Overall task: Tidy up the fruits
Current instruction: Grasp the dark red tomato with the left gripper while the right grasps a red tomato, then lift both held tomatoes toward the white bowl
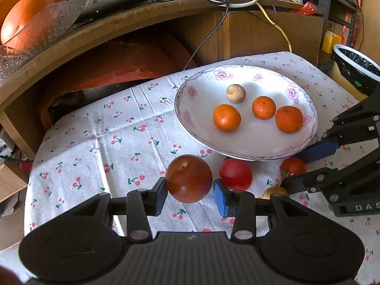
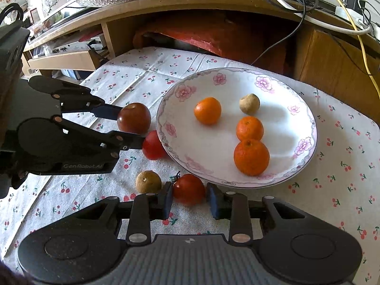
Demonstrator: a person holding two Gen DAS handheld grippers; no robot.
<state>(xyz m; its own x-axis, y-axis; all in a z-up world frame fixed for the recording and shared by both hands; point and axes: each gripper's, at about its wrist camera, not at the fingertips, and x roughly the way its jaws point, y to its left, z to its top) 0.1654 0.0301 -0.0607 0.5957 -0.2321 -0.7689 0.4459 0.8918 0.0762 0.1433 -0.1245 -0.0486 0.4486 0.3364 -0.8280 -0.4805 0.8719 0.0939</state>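
We hold the plum (image 1: 188, 178) in the left gripper (image 1: 190, 196), jaws closed on its smooth, round sides. The plate (image 1: 247, 142) lies ahead and to the right, already carrying three oranges and one pale brown fruit. The right gripper (image 2: 189, 198) brackets a glossy red tomato (image 2: 188, 188) on the cloth (image 2: 332, 190) just beside the rim; we cannot tell whether both pads touch it.

Both grippers (image 1: 188, 198) (image 2: 188, 199): black linkage bodies, blue finger pads (image 1: 219, 198), silver pivot screws, ribbed grey housing, "GenRobot.AI" lettering.
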